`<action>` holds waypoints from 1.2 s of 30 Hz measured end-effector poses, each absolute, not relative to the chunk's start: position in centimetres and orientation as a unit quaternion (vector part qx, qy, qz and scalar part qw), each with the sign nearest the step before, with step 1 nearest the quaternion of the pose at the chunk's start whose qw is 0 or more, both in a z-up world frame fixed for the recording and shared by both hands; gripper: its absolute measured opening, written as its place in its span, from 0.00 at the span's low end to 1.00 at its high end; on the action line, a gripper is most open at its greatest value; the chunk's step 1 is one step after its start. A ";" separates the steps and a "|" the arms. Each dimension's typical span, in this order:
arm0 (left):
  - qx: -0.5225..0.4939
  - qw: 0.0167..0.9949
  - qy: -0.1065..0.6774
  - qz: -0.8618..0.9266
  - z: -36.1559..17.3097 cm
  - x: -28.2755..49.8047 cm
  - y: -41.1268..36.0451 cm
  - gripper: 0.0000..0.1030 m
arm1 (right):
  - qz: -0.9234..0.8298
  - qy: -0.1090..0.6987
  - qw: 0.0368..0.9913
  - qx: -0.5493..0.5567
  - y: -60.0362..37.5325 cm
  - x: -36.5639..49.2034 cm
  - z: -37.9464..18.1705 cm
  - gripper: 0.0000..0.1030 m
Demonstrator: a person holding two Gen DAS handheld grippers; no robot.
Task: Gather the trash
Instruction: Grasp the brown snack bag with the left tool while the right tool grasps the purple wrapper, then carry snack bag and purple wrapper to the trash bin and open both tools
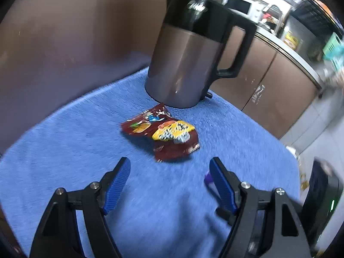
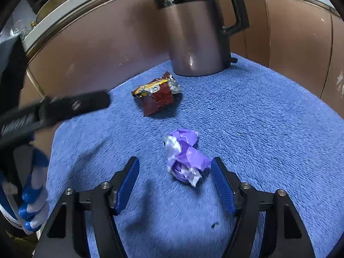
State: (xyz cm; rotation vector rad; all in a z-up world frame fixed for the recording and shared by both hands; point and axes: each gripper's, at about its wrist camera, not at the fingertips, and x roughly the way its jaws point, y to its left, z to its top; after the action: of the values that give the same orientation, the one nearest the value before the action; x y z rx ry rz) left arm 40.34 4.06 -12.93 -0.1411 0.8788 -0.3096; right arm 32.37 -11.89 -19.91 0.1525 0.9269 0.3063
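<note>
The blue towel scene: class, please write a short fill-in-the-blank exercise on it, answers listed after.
1. The red snack wrapper lies on a towel coloured ____.
2. The crumpled wrapper before the right claw is ____.
3. The left claw is ____.
4. The kettle's handle is ____.

Answers: blue; purple; open; black

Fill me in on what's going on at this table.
A person with a handheld gripper in each hand is clearing trash off a blue towel. The left gripper is open, just short of a red snack wrapper lying by a metal kettle. The right gripper is open too, its fingers on either side of a crumpled purple wrapper. Neither piece has been grasped yet.
</note>
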 end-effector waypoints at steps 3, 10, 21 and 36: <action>-0.102 0.880 0.445 -0.130 -14.1 43.2 3.5 0.72 | 0.155 0.454 0.873 0.089 -12.0 33.0 -20.8 0.60; -0.202 0.842 0.493 -0.082 -16.9 47.8 4.2 0.72 | 0.169 0.451 0.871 0.100 -12.2 32.9 -20.7 0.53; -0.252 0.829 0.490 -0.097 -18.3 46.2 6.1 0.21 | 0.177 0.441 0.871 0.121 -12.8 32.4 -20.4 0.35; -0.173 0.895 0.401 -0.096 -10.1 32.2 10.0 0.20 | 0.166 0.415 0.888 0.111 -12.4 26.6 -17.7 0.34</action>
State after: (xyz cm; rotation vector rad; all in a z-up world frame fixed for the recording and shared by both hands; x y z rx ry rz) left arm 32.17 10.02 -10.13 -0.3579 0.8310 -0.1992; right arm 26.58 -12.39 -17.72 0.2298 0.8617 0.3440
